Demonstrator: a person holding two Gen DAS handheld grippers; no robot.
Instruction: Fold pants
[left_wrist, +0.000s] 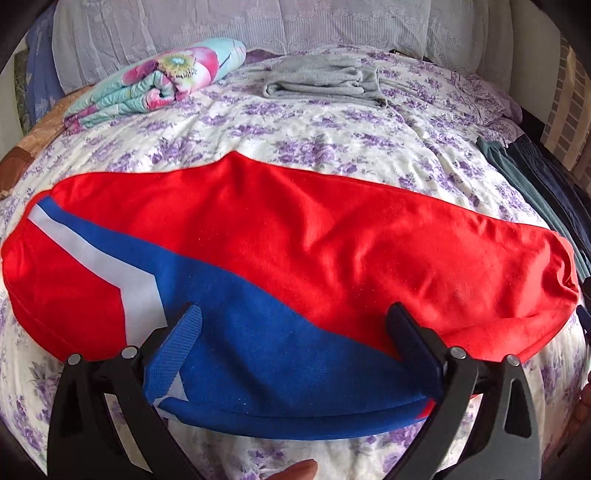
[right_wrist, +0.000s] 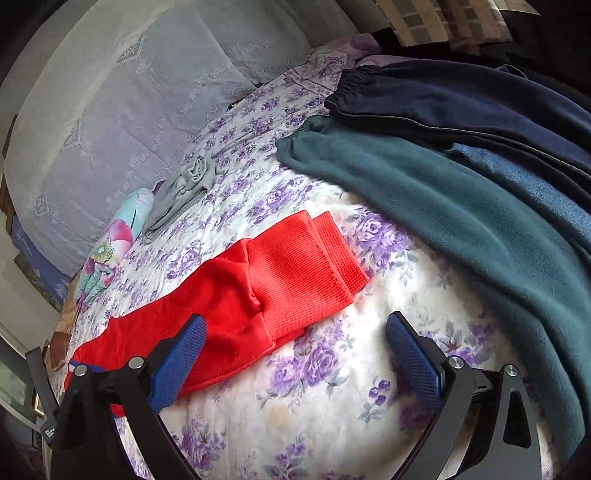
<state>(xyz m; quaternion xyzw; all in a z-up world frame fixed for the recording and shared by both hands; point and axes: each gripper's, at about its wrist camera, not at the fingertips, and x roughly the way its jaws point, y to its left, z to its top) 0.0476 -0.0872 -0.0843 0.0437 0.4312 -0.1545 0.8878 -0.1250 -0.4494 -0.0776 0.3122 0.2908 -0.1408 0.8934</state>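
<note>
Spread wide, left gripper (left_wrist: 295, 343) is poised over the near blue edge of red pants (left_wrist: 295, 236) laid lengthwise on floral bedspread (left_wrist: 314, 125); right gripper (right_wrist: 295, 354), equally spread beside the cuffs (right_wrist: 306, 258), should be closed on both layers together.

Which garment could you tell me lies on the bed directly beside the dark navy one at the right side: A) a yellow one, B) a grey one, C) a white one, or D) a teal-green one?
D: in the right wrist view the teal-green garment lies right alongside the dark navy garment on the floral bedspread, while the grey garment sits far off.
</note>
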